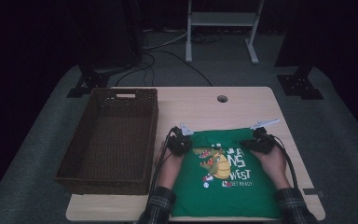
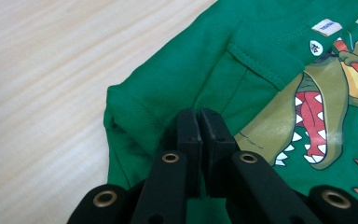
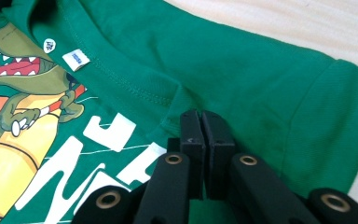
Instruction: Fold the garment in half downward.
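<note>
One soft green knit T-shirt (image 1: 226,184) lies on the pale wood-grain bench (image 1: 261,100); both tongs, left (image 2: 200,122) and right (image 3: 202,125), pinch its folded fabric; one woven rectangular basket (image 1: 77,149) at nine o'clock.

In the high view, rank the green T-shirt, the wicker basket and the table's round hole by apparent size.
1. wicker basket and green T-shirt: too alike in spread to rank.
2. round hole: by far the smallest.

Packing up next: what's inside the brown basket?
The basket shows bare woven floor; nothing lies inside. Its near wall hides the strip of floor right behind it.
</note>
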Tool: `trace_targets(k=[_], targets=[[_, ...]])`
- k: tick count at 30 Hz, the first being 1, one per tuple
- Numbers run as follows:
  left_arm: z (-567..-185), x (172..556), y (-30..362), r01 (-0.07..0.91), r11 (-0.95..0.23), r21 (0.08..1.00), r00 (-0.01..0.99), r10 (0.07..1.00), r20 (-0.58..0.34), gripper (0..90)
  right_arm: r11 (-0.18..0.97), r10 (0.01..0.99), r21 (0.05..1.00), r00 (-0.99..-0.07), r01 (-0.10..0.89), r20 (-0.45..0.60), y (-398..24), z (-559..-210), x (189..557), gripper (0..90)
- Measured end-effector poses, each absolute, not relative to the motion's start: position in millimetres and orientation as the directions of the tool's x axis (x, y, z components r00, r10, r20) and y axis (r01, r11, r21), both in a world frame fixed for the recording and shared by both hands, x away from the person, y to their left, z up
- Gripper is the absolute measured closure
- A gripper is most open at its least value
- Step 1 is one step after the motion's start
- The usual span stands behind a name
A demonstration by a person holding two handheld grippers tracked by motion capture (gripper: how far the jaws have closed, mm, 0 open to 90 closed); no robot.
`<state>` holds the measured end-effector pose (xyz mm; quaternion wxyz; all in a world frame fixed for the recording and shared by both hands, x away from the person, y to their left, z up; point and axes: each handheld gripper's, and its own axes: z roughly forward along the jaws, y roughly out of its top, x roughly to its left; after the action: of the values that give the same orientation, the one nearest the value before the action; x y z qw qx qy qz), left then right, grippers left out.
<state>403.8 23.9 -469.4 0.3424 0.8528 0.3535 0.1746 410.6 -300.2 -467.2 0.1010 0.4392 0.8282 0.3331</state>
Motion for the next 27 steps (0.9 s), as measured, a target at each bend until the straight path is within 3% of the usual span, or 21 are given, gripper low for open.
trace_targets(k=[11, 17, 27], targets=[[-468.5, 418.6, 26.4, 0.481, -0.505, 0.717, 0.688, 0.724, 0.049, 87.6, 0.362, 0.806, 0.66, -0.576, 0.658, 0.132, -301.0, -468.8, 429.1, 88.8], [-446.1, 400.6, 36.6, 0.449, -0.435, 0.78, 0.694, 0.72, 0.002, 87.6, 0.378, 0.792, 0.695, -0.603, 0.612, 0.099, -302.0, -451.3, 412.5, 88.8], [-422.8, 347.2, 37.3, 0.39, -0.484, 0.783, 0.727, 0.684, 0.061, 87.5, 0.374, 0.764, 0.749, -0.64, 0.546, 0.085, -309.4, -429.0, 365.9, 88.8]])
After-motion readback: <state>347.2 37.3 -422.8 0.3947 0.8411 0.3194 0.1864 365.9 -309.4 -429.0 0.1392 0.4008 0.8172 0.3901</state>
